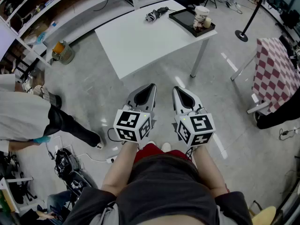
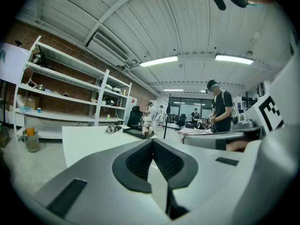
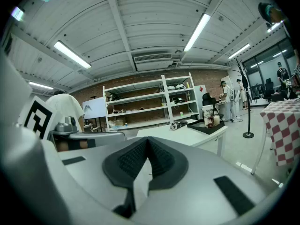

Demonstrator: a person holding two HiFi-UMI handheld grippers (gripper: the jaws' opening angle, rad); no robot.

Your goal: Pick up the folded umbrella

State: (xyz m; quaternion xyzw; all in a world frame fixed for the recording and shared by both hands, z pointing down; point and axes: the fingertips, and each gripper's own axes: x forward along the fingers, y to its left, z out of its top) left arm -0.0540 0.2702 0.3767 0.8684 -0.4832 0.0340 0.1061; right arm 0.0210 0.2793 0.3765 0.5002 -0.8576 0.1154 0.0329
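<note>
**Desk:** What can't you make out from where you sit?

**Operator:** Mostly the folded umbrella (image 1: 156, 14). It lies well ahead of both claws at the far edge of the white worktop (image 1: 140, 43), and it is too small for me to tell strap from handle. From my left claw (image 1: 152, 86) it sits ahead and a little to the left. From my right claw (image 1: 176, 89) it sits ahead and to the right. Neither claw is near it, and bare floor lies between them and the worktop.

**Desk:** And the claws themselves?

**Operator:** Both are closed, pads meeting at the tips, with nothing between them. Each points almost level.

**Desk:** Anything in the way?

**Operator:** A black tray (image 1: 180, 18) sits just right of the umbrella, carrying a cup (image 1: 200, 16). I cannot tell what the small thing beside the cup is. A person (image 1: 28, 118) stands left of my left claw, cut off by the frame edge. Right of my right claw are a post (image 1: 245, 30) and a checked cloth (image 1: 276, 74), also cropped. My own body covers the bottom of the head view.
</note>
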